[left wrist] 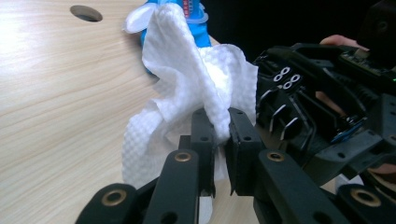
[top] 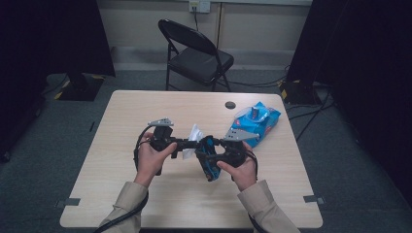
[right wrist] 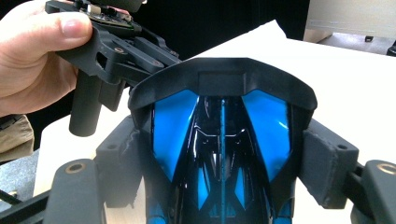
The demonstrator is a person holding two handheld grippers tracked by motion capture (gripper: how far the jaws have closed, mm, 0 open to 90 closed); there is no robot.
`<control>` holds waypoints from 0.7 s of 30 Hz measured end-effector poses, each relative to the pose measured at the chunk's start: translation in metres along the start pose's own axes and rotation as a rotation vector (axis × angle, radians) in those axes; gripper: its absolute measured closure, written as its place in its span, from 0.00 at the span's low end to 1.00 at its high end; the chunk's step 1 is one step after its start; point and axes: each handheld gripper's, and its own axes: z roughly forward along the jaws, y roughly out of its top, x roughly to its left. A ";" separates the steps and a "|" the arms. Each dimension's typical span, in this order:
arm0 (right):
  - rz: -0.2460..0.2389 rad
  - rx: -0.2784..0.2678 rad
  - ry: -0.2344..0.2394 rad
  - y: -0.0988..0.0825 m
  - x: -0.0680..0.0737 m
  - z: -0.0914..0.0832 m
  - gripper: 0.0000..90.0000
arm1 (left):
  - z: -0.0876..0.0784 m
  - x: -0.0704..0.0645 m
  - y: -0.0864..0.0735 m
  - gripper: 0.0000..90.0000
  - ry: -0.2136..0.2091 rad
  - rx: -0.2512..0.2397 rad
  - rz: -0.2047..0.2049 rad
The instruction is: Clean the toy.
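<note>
My left gripper [top: 191,143] [left wrist: 220,135] is shut on a white textured wipe [top: 195,135] [left wrist: 187,79], which stands crumpled above the jaws, held over the table. A glossy blue and black toy car [top: 208,164] [right wrist: 219,140] sits between the pads [right wrist: 322,163] of my right gripper [top: 212,156] [right wrist: 219,163], which is shut on its sides. The wipe hangs close beside the car near the table's middle. In the right gripper view a hand [right wrist: 32,51] grasps the left gripper [right wrist: 112,51] at the upper left.
A blue wipes pack [top: 256,122] [left wrist: 196,18] lies on the wooden table [top: 145,107] at the back right, near a round cable hole [top: 230,105] [left wrist: 86,13]. A black folding chair [top: 194,53] stands beyond the far edge.
</note>
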 end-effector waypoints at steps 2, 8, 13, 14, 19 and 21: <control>0.002 0.002 -0.002 -0.001 0.000 0.000 0.28 | 0.002 0.000 -0.001 0.92 -0.002 0.005 -0.001; 0.003 0.001 0.003 -0.001 0.000 0.000 0.28 | 0.006 0.001 -0.005 0.92 -0.006 0.008 -0.009; 0.003 -0.001 0.005 -0.001 0.000 0.000 0.28 | 0.009 0.001 -0.007 0.92 -0.011 0.014 -0.012; 0.004 -0.003 0.004 -0.001 0.000 0.000 0.28 | 0.010 0.001 -0.008 0.92 -0.012 0.019 -0.010; -0.001 -0.006 0.008 0.000 0.001 0.000 0.28 | 0.013 0.001 -0.012 0.92 -0.016 0.016 -0.016; 0.000 -0.007 0.007 0.000 0.001 0.000 0.28 | 0.014 0.001 -0.013 0.92 -0.015 0.015 -0.016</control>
